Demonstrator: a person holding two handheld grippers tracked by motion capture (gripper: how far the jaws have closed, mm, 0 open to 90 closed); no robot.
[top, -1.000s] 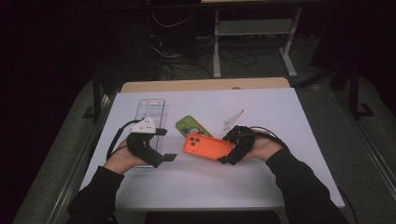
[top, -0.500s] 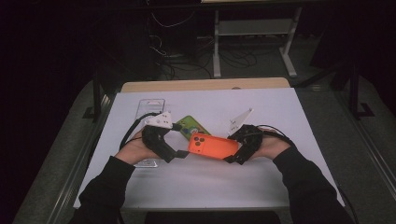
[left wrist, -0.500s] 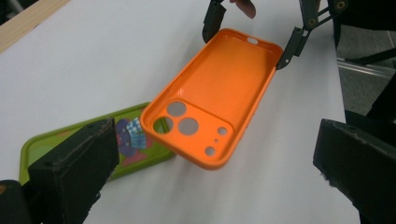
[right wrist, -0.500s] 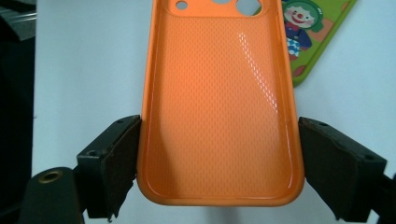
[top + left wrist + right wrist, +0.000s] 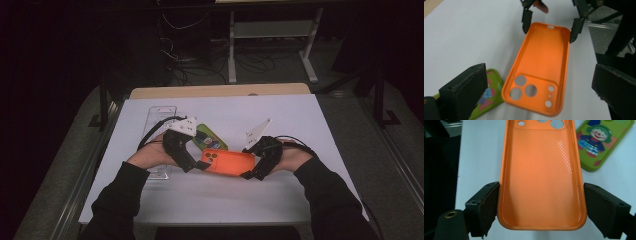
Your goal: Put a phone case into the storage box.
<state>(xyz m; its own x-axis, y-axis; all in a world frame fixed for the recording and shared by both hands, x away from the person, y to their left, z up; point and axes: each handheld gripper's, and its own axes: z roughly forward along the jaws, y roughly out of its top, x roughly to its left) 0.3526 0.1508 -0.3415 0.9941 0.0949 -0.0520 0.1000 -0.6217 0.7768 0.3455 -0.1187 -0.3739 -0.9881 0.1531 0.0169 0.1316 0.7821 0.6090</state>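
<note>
An orange phone case [image 5: 227, 161] hangs just above the white table, hollow side up in both gripper views. My right gripper [image 5: 541, 207] is shut on it, its pads pressing the two long sides near the plain end [image 5: 541, 195]. In the high view that gripper [image 5: 252, 167] sits at the case's right end. My left gripper [image 5: 192, 161] is at the camera-hole end, jaws wide open. In the left gripper view the case's camera end [image 5: 534, 92] lies between its pads [image 5: 466, 90] without touching either.
A green phone case [image 5: 211, 137] with a cartoon clown print [image 5: 599, 142] lies flat just behind the orange one. A clear plastic case [image 5: 161, 115] lies at the left, partly under my left hand. A white sheet [image 5: 300, 200] covers the table.
My left gripper has moved right, from beside the clear case up to the orange case's camera end. The right gripper and the orange case have barely shifted.
</note>
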